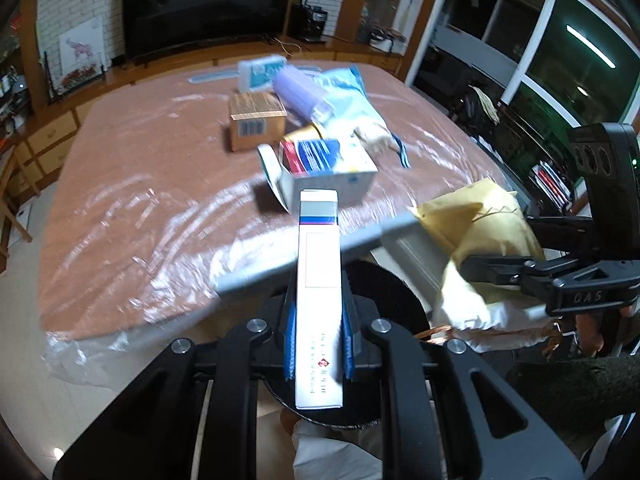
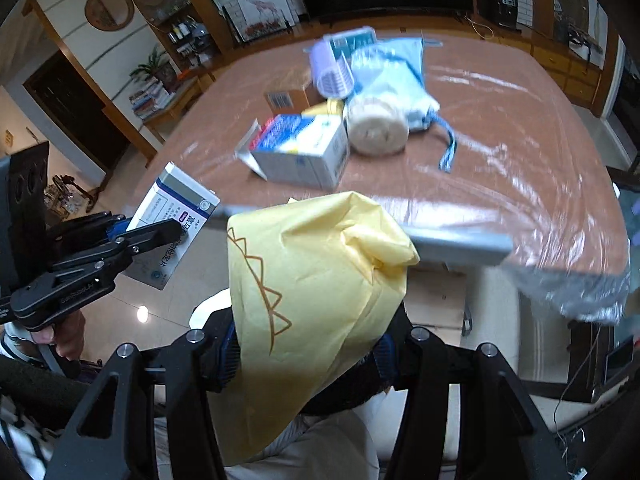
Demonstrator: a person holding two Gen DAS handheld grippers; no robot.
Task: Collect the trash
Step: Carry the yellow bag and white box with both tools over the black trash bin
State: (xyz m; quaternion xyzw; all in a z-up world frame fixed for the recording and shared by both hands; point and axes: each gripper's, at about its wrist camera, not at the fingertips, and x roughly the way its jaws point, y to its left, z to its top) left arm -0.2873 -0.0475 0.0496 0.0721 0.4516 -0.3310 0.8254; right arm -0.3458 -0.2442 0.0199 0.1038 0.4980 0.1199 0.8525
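Two grippers: we see both near the tabletop's [image 1: 120, 184] near edge, each carrying something.
Left gripper [image 1: 319, 344]: its fingers pinch a slim white carton [image 1: 319, 280] between the blue pads [image 1: 291, 344], the carton's striped end pointing toward the pile.
Same carton, other view: we see it as a flat white box [image 2: 176, 216] clamped by the left gripper [image 2: 160, 236], off the tabletop's edge and over the floor.
Right gripper [image 2: 308, 356]: its fingers are partly closed on a crumpled yellow bag [image 2: 312, 280] with a brown zigzag line; the bag hides most of the pads.
Yellow bag, left view: it hangs from the right gripper [image 1: 472, 268] just beside the carton.
Pile on the tabletop: we count an open white-and-blue box [image 2: 300, 152], a brown cardboard box [image 1: 256, 124], a lilac cup [image 2: 332, 68] lying on its side, a pale roll [image 2: 376, 124] and a blue-and-white bag [image 2: 396, 76], all close together.
Tabletop cover: clear plastic sheeting [image 1: 168, 248], wrinkled, overhanging the near edge.
Blur: small print on the boxes we cannot read.
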